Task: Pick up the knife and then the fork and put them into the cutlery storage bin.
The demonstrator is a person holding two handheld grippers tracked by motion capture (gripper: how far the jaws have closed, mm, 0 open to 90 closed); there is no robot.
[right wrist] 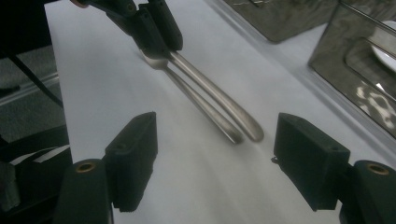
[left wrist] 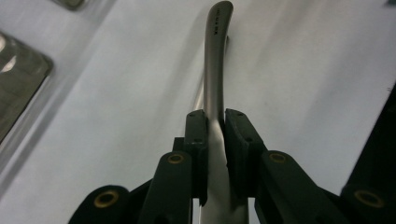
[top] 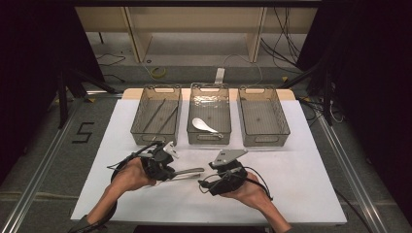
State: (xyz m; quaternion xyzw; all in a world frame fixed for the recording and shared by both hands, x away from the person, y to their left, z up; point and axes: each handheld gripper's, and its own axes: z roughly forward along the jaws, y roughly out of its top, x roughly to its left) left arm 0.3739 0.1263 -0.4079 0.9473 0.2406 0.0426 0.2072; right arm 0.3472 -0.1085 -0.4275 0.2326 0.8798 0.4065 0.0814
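A metal fork (top: 188, 171) hangs just above the white table, and my left gripper (top: 169, 171) is shut on its head end. In the left gripper view the jaws (left wrist: 215, 126) pinch the fork (left wrist: 215, 60), whose handle runs straight away from them. My right gripper (top: 204, 183) stands open to the right of the handle's tip. In the right gripper view its jaws (right wrist: 217, 135) stand wide apart on either side of the fork's handle end (right wrist: 247, 128), not touching it. A dimmer twin shape lies beside the handle; I cannot tell whether it is a reflection or a second utensil.
Three clear bins stand in a row at the table's far side. The left bin (top: 138, 116) holds dark chopsticks (top: 160, 116), the middle bin (top: 209, 88) holds a white spoon (top: 203, 125), and the right bin (top: 284, 119) holds nothing. White table (top: 301, 179) lies open around both hands.
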